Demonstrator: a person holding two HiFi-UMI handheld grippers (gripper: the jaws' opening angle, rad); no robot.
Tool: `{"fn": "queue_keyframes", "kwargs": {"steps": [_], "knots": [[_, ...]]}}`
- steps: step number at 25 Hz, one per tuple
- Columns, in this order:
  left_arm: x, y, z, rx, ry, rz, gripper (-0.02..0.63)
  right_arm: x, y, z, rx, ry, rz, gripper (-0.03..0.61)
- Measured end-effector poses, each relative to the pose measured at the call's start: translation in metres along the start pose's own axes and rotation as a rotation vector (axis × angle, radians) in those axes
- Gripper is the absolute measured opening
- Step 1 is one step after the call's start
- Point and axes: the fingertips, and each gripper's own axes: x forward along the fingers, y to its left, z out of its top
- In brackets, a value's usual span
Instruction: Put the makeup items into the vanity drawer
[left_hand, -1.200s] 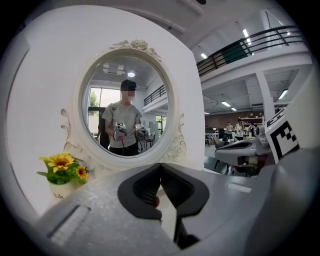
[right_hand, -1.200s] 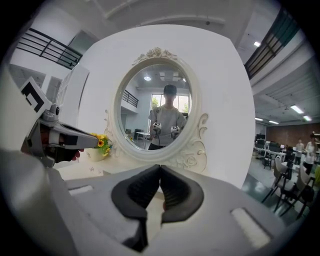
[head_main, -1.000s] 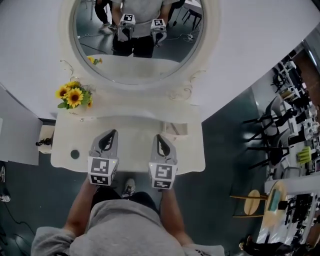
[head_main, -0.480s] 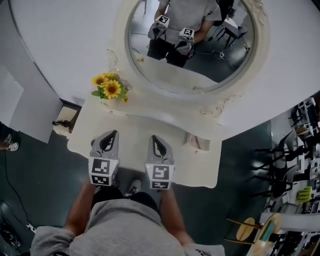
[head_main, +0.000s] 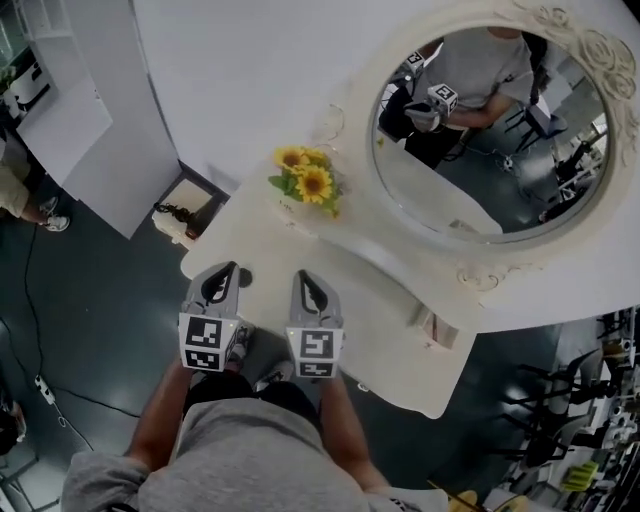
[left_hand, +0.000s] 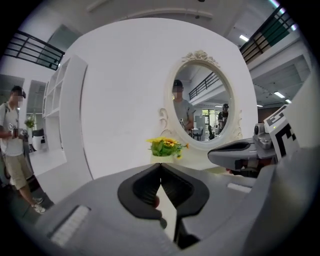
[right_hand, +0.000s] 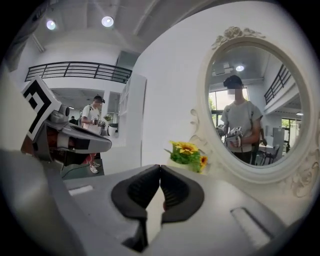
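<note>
Left tongs (head_main: 228, 266) and right tongs (head_main: 303, 276), both pinched shut and empty, point at the left end of the table (head_main: 380, 345), its long front running off to their right, nearer the right tongs, where a small box (head_main: 436, 327) may be makeup; no drawer shows.

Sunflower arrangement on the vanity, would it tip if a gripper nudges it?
Probably top-heavy: the sunflower arrangement spreads wider than its small pale base, so a high nudge could tip it. Blooms and leaves would likely bend, not push back.
</note>
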Motion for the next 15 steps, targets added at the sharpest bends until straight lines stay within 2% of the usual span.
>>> {"fn": "queue_keyframes", "kwargs": {"steps": [7,15], "knots": [[-0.015,0.044,-0.041,-0.069,0.077,0.071,0.011,0.043,0.061,-0.015,-0.021,0.066,0.134,0.005],[-0.011,0.069,-0.092,-0.128,0.154,0.091,0.011,0.076,0.097,-0.061,-0.026,0.162,0.204,0.006]]}}
